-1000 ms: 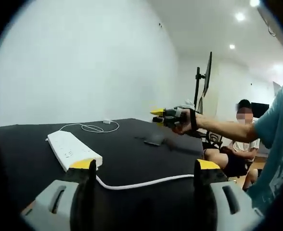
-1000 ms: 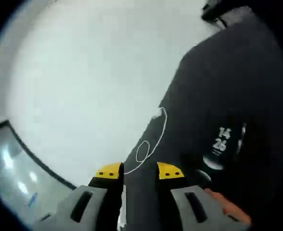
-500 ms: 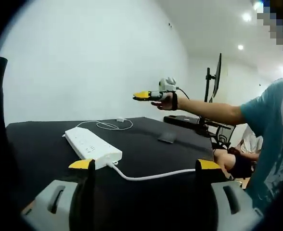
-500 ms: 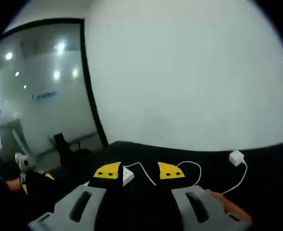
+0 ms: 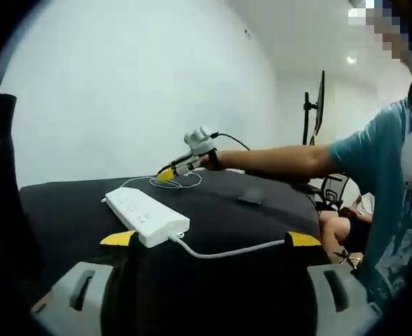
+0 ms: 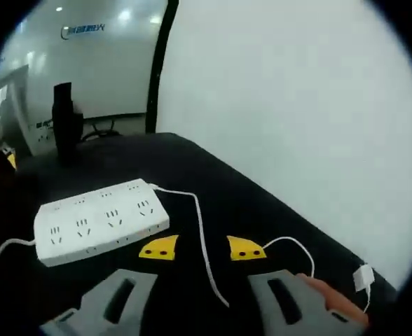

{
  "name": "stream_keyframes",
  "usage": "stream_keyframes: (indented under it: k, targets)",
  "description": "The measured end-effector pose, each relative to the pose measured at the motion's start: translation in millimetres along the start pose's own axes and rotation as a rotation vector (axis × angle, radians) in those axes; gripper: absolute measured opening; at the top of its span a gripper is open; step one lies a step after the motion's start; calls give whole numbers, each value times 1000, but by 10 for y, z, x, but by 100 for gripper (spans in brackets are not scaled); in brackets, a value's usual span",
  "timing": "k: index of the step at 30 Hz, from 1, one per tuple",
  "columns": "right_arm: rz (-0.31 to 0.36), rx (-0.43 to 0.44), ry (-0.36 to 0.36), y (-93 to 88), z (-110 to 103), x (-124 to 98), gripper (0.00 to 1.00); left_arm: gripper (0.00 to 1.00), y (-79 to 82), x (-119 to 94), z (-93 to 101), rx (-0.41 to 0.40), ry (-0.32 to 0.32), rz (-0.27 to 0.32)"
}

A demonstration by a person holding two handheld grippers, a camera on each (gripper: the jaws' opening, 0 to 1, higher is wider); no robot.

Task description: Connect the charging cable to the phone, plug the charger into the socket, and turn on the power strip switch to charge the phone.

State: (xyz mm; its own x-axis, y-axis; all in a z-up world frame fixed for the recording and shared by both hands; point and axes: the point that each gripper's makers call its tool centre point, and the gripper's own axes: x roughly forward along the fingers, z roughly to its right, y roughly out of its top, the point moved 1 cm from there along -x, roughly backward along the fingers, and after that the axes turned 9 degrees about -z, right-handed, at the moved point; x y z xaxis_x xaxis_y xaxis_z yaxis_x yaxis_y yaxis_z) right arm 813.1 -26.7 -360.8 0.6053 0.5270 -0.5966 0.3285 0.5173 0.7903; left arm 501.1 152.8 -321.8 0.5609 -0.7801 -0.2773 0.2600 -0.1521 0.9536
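Compared with half a second ago, the right gripper (image 5: pixel 165 173) has dropped from well above the desk (image 5: pixel 66 210) to just over the coil of white charging cable (image 5: pixel 181 183) at the far side, seen in the left gripper view at the end of the person's outstretched arm (image 5: pixel 276 159). In the right gripper view the power strip (image 6: pixel 97 220) now lies large ahead on the left, where before only the cable and charger showed. The right gripper's yellow-tipped jaws stand a narrow way apart with nothing between them, and a stretch of the charging cable (image 6: pixel 204 241) runs across the desk beyond the gap. The left gripper (image 5: pixel 206 241) hangs near the desk's front edge with its jaws wide apart and empty, much as before. There is one power strip (image 5: pixel 146 215), white, with a row of sockets, and one thick white lead (image 5: pixel 227 250) running from its near end toward the right. There is one charger (image 6: pixel 364 276), a small white block at the cable's far end near the wall. One dark phone (image 5: pixel 251 199) lies flat on the desk, apart from the strip and the cable.
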Motion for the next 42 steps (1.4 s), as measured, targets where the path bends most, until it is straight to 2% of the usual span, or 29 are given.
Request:
stream_keyframes:
  k: [3,4,6,7,9,10,13,16,19,20,23,24,29,32,33,35,36,37,38,41,42]
  targets:
    - [-22,-9,-28,-80,17,54,13,79,7,-11,-33,-3,4,11]
    - [-27,-1,-32,-90,54,73,4,78,6,-11,-42,-9,4,12]
    - [-17,5,-18,-88,14,14,1,78,-2,2,-64,-14,9,8]
    - [6,29,21,-47,-31,-25,1,77,-16,13,-90,-11,18,-2]
    - [38,29,21,62,125,-101,1,77,-16,30,-105,-9,19,-7]
    - [53,20,27,106,135,-151,1,77,-5,47,-101,-15,17,-7]
    - [121,11,68,318,91,-409,1,77,65,77,-75,-22,5,7]
    - [155,7,121,453,51,-673,1,76,178,105,-34,-10,7,18]
    - [169,-26,172,468,-108,-973,1,74,297,124,-41,-2,31,16]
    - [174,-37,180,532,-109,-1079,1,71,342,125,-47,0,39,19]
    - [194,-63,214,559,-218,-1316,1,70,536,136,-55,2,52,34]
    - [204,-73,204,575,-219,-1428,1,70,622,148,-58,9,56,38]
    - [198,-127,296,509,-441,-1869,1,70,913,268,32,35,41,38]
    - [179,-176,388,460,-526,-2095,1,67,983,391,151,48,15,11]
    - [176,-198,437,424,-608,-2194,1,66,995,428,184,51,8,5]
    - [178,-201,476,398,-661,-2299,1,65,1021,524,253,58,-5,-5]
    - [170,-225,528,348,-755,-2389,1,65,1027,590,300,62,-15,-14]
    - [173,-233,528,331,-787,-2425,1,65,1030,636,325,64,-23,-20]
    - [167,-245,562,293,-858,-2490,1,65,1022,706,357,67,-33,-35]
    - [141,-277,640,203,-978,-2609,1,62,988,833,427,64,-58,-70]
    - [110,-314,680,118,-1085,-2672,1,61,979,880,484,66,-80,-76]
